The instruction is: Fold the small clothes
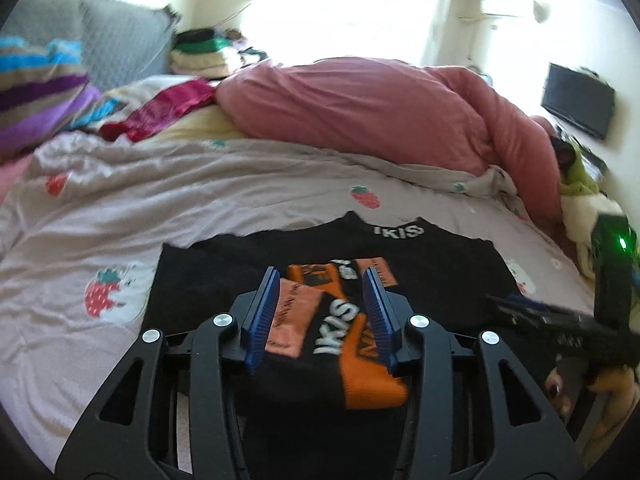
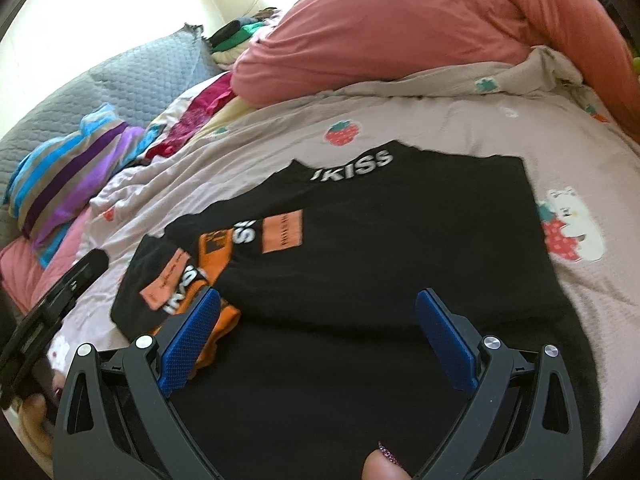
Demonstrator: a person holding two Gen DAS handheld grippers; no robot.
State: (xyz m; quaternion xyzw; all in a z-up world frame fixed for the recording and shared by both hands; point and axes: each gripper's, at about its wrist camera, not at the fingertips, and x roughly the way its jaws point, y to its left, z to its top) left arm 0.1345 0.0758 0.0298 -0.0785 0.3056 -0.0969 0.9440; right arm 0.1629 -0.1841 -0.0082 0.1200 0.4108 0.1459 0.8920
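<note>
A small black top (image 1: 432, 264) with white "KISS" lettering and orange patches lies flat on the bed, also in the right wrist view (image 2: 400, 248). Its orange-cuffed sleeve (image 1: 360, 360) is folded across the body. My left gripper (image 1: 322, 280) is open just above the folded sleeve, holding nothing. My right gripper (image 2: 318, 304) is open wide over the lower body of the top, empty. The right gripper shows as a dark blurred shape in the left wrist view (image 1: 560, 324). The left gripper shows at the left edge of the right wrist view (image 2: 60, 300).
The bed has a pale pink strawberry-print sheet (image 1: 200, 208). A pink duvet (image 1: 380, 108) is heaped behind the top. Striped cloth (image 1: 36, 92) and red fabric (image 1: 160, 108) lie at far left, a grey headboard cushion (image 2: 132, 80) beyond. Green and white items (image 1: 580, 200) sit at right.
</note>
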